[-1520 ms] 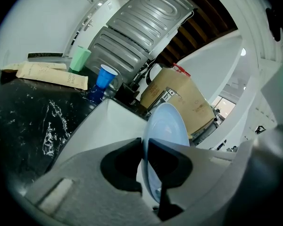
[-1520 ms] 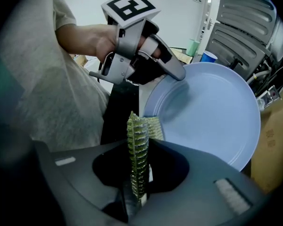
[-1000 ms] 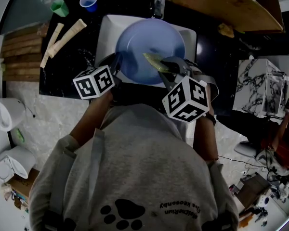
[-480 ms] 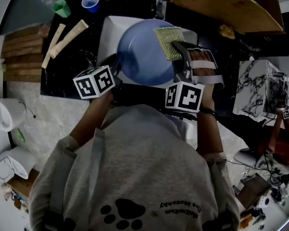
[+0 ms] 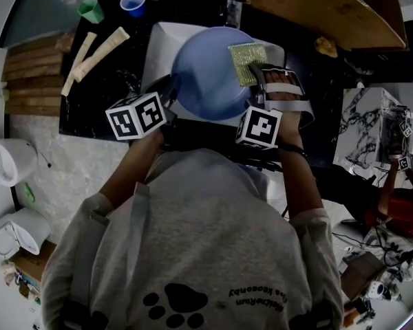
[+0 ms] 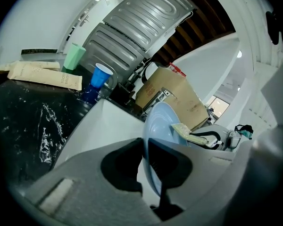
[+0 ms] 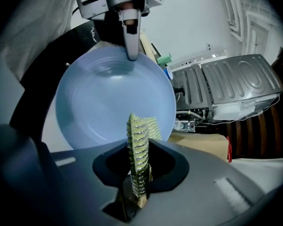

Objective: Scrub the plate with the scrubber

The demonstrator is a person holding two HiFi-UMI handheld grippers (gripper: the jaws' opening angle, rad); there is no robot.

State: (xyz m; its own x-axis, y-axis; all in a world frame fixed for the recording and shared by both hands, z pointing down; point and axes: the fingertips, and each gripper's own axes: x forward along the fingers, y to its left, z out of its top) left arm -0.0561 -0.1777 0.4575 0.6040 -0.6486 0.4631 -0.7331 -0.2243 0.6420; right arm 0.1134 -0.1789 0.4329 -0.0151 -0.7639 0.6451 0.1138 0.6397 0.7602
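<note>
Blue cup (image 5: 132, 3), packets (image 5: 100, 47) left of plate (image 5: 206, 74)

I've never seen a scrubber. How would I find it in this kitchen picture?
Find the white sink set in the black counter; a big, smooth blue plate is tilted up over it. At the plate's right edge, the right hand-held gripper pinches a small flat rectangle, the scrubber. It is the only yellow-green, bumpy, woven-looking thing there.
</note>
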